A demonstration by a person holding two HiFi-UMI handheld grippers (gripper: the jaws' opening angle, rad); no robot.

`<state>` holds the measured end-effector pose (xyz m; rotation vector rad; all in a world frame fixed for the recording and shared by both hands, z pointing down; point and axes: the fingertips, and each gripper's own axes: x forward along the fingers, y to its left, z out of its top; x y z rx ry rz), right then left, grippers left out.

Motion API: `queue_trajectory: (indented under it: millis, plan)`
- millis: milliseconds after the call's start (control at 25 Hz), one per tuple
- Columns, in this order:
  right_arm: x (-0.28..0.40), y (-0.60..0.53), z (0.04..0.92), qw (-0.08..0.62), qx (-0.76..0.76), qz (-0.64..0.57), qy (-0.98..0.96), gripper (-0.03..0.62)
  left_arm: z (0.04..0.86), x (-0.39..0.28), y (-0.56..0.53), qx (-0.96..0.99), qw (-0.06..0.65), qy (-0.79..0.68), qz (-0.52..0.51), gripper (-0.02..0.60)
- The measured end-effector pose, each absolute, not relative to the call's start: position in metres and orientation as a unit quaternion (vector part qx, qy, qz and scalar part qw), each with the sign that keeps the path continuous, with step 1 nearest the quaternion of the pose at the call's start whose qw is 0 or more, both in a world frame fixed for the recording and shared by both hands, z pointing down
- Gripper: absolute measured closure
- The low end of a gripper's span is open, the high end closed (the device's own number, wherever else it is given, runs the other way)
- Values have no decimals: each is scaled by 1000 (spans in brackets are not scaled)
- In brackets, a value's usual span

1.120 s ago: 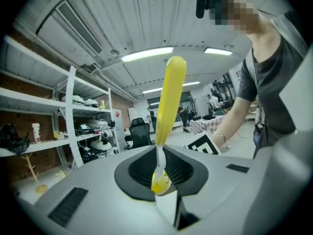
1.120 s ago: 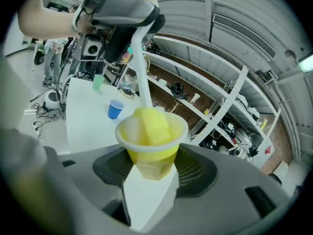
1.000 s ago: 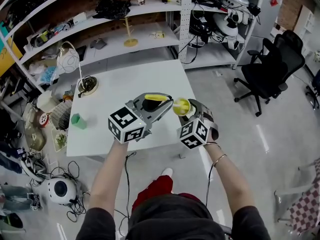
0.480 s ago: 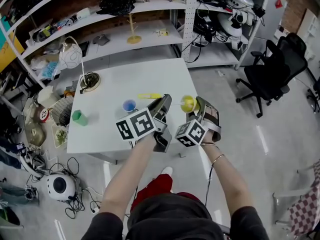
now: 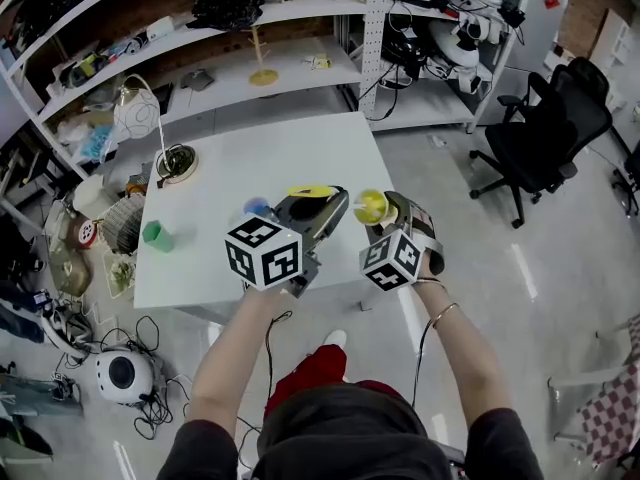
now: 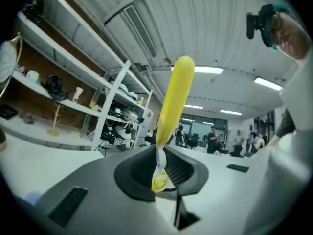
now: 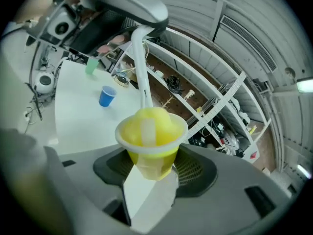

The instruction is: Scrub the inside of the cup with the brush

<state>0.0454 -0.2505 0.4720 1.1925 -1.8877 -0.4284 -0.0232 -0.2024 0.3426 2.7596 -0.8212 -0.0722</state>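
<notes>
My right gripper [image 5: 383, 214] is shut on a small yellow cup [image 5: 369, 206], held above the table's right edge with its mouth turned toward the left gripper. My left gripper [image 5: 322, 210] is shut on a brush with a yellow handle [image 5: 312, 191]. In the right gripper view the brush's white stem [image 7: 140, 62] runs down from the left gripper [image 7: 128, 5] into the cup [image 7: 151, 143], and a yellow head [image 7: 149, 119] fills the cup's mouth. The left gripper view shows the handle [image 6: 176, 97] rising from between the jaws.
A white table [image 5: 230, 173] lies below both grippers. On it stand a blue cup [image 5: 256, 206], half hidden by the left gripper, a green cup [image 5: 152, 235] near the left edge, and a lamp base [image 5: 175, 161]. Shelves [image 5: 250, 78] run behind; an office chair [image 5: 545, 133] stands right.
The left gripper has rolled and its marker cube has shifted left and up, now hiding most of the blue cup. The yellow cup stays in the right gripper, moved slightly left.
</notes>
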Motion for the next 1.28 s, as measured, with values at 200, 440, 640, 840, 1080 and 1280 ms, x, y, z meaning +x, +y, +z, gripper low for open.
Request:
queue_trajectory:
  millis: [200,440,640,840,1080,1280]
  plan:
    - [31,-240,471,401,442,-159,-786,339,337,-23,-186,976,31,-213,41,538]
    - [14,-226,471,381,393,-158,-822,341,330,-15,-161,979,-96,-128,124,540]
    - [7,-220,469,368,370,-164,-837,341,326,-15,-151,972,-157,-81,152,540]
    - [18,-228,467,369,411,-168,-816,341,324,-14,-169,979,-74,-162,98,540]
    - [37,-239,465,377,470,-159,-782,339,327,-17,-196,954,83,-286,24,538]
    - [48,-246,466,386,500,-161,-758,341,340,-33,-213,901,237,-357,-66,538]
